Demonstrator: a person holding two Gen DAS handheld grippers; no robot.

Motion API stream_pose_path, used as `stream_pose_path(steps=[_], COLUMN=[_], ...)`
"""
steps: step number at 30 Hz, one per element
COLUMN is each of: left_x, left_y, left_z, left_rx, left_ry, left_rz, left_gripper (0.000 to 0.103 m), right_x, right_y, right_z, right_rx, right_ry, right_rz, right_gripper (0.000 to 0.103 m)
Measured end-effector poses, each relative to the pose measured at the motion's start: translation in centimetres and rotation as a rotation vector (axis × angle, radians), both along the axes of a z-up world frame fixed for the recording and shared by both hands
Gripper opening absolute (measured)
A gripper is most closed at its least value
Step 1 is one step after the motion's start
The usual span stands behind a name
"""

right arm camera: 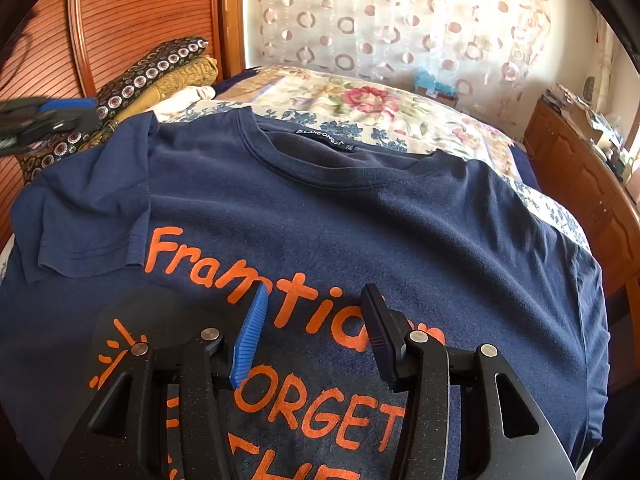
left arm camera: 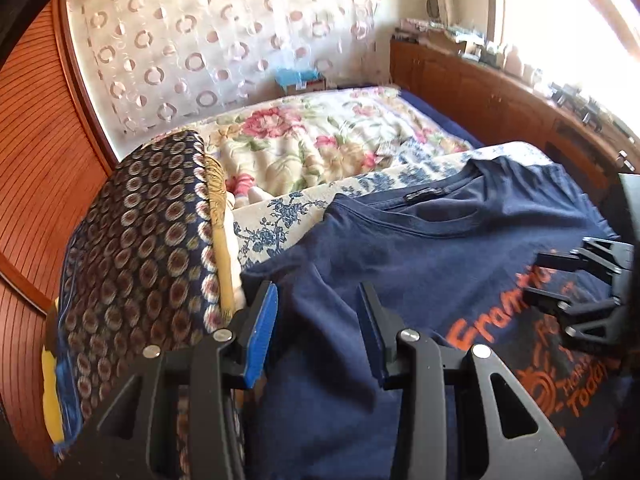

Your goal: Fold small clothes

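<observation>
Both spread tongs, left [left arm camera: 318, 312] and right [right arm camera: 316, 316], hide the T-shirt's [right arm camera: 400, 232] print.

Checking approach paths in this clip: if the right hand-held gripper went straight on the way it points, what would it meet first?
Most likely the navy T-shirt itself. The right hand-held gripper, open, points forward and down over the orange lettering, so it would probably land on the chest fabric before reaching the collar. Depth is hard to judge here.
</observation>
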State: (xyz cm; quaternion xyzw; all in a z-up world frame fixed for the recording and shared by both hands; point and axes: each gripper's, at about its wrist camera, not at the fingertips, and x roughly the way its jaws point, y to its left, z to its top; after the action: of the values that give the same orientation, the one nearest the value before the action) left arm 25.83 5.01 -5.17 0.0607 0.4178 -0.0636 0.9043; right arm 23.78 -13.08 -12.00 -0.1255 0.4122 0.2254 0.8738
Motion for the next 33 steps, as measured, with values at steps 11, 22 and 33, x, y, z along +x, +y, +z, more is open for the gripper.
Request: stream_pose_path(steps=[11,22,33], left_x=[1.6,1.1,-5.0], left_y=[-0.6,5.9,3.3], left_z=[-0.9,3.6,5.9], left_rx=[0.134,0.105,-0.054], left_ry=[0.007,-0.115,-0.220], left_rz=[0.002,0.179,0.040], left_gripper=[0.000,0.003,0.057], right_x=[0.0,0.0,0.1], right_y=[0.0,0.1,-0.2], right_z=[0.0,-0.1,-0.1], right_rx=[0.002,0.000,0.004], right_ry=[0.001,0.000,0.003], right_rz=[0.000,0.000,-0.001], right_gripper=[0.049,0.049,0.050])
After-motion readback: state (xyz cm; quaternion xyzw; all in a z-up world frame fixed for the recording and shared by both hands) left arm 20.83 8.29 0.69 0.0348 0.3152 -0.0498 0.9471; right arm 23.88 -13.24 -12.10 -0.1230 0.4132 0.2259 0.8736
